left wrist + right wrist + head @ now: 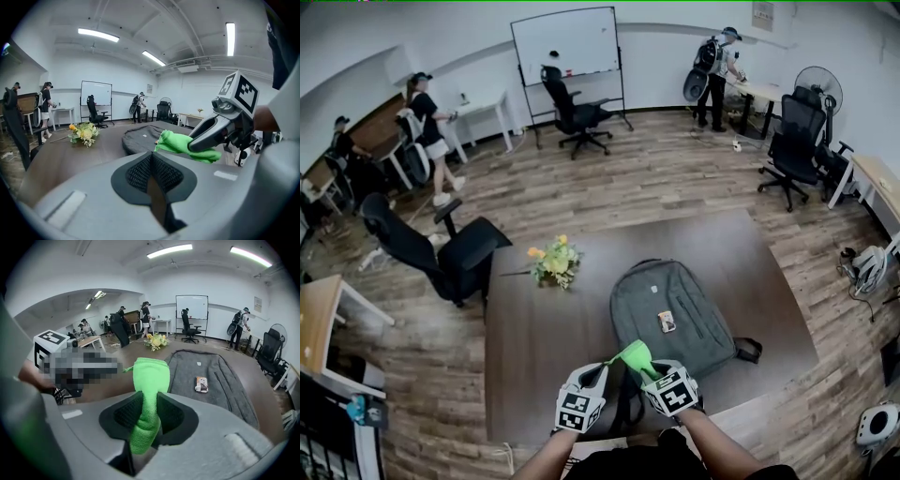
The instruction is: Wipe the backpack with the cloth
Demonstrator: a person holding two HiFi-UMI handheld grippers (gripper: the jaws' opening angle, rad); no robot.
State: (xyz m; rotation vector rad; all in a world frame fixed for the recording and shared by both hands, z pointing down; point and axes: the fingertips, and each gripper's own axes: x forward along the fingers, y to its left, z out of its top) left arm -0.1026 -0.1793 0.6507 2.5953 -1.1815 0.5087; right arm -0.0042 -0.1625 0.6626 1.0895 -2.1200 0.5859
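Right gripper (651, 372) pinches cloth (636, 356) near backpack (680, 314); left gripper (596, 377) closed beside it.

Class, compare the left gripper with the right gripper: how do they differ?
The left gripper is shut on nothing; the right gripper is shut on the green cloth. The left gripper hangs left of the near end of the backpack; the right gripper, right at it. Both carry marker cubes.

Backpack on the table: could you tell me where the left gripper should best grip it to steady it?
Probably its near edge, approached low from the person's side. The backpack lies flat, face up, so only its rim offers a pinchable fold. The left gripper, jaws together and empty, must open first; the right gripper holds the cloth.
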